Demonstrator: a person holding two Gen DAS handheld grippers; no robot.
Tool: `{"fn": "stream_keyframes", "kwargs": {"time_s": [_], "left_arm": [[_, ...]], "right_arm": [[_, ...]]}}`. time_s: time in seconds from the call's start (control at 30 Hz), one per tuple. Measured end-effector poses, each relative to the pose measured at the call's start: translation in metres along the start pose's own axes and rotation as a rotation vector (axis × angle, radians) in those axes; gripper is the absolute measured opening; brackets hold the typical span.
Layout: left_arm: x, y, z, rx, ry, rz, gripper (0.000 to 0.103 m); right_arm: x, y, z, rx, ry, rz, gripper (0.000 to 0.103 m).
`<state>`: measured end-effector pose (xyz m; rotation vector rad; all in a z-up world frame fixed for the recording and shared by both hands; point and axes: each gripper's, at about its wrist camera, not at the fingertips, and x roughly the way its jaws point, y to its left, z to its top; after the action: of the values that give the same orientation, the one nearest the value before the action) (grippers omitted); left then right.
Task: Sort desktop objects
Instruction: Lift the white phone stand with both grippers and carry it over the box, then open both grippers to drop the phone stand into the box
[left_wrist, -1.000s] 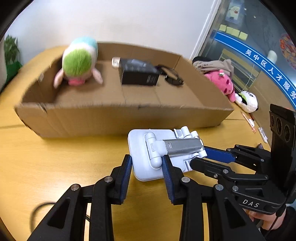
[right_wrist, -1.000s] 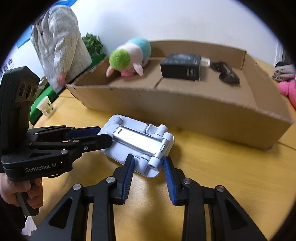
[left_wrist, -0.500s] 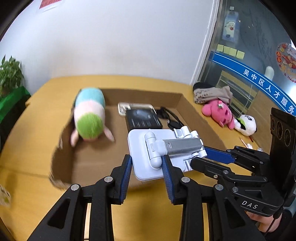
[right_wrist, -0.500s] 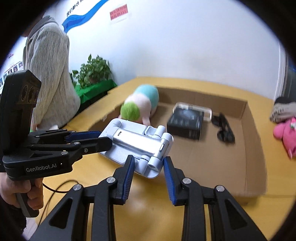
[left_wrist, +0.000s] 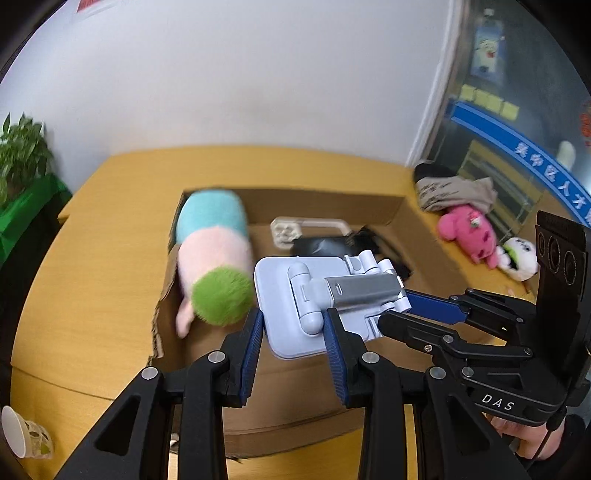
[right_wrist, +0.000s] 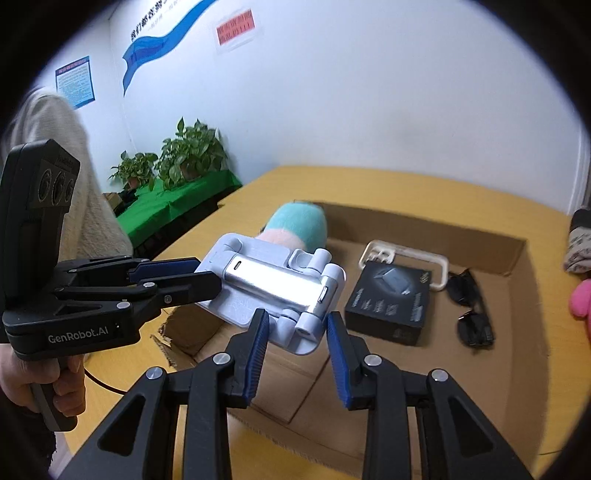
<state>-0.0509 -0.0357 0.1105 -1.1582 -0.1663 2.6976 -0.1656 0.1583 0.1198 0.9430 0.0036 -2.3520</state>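
A round yellow wooden table (left_wrist: 110, 236) fills most of the room in front of me, and on it lies a wide, shallow cardboard box (right_wrist: 517, 295) with its top open. Inside the box, at one end, rests a striped plush toy (left_wrist: 212, 258) in blue, pink and green; further along lie a black carton (right_wrist: 389, 301), a white frame-like piece (right_wrist: 406, 258) just behind it, and dark sunglasses (right_wrist: 471, 310) beside the carton. Above the near part of the box, a white folding phone stand (left_wrist: 317, 295) with a silver arm is held in the air, not touching the cardboard. The left gripper (left_wrist: 293, 328) has its blue pads closed on one end of the stand, and the right gripper (right_wrist: 295, 330) clamps the opposite end. On the table outside the box I see a pink plush (left_wrist: 469, 236) and a small paper cup (left_wrist: 22, 432).
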Motion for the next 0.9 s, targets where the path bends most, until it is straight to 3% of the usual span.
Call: {"fn": "stream_keyframes", "kwargs": {"time_s": [0.17, 0.37, 0.53, 0.77, 0.9], "left_arm": [[0.041, 0.03, -0.021, -0.083, 0.131, -0.006, 0.034], [0.066, 0.043, -0.041, -0.111, 0.215, 0.032, 0.034], [0.074, 0.05, -0.049, -0.12, 0.245, 0.059, 0.034], [0.084, 0.046, -0.047, -0.103, 0.253, 0.088, 0.035], [0.084, 0.041, -0.046, -0.085, 0.251, 0.1, 0.038]], "right_arm": [[0.054, -0.006, -0.018, 0.046, 0.107, 0.034, 0.031], [0.092, -0.005, -0.037, 0.077, 0.201, 0.044, 0.031], [0.111, 0.002, -0.041, 0.089, 0.257, 0.05, 0.031], [0.119, 0.003, -0.037, 0.076, 0.266, 0.029, 0.031], [0.118, 0.001, -0.037, 0.09, 0.261, 0.043, 0.037]]}}
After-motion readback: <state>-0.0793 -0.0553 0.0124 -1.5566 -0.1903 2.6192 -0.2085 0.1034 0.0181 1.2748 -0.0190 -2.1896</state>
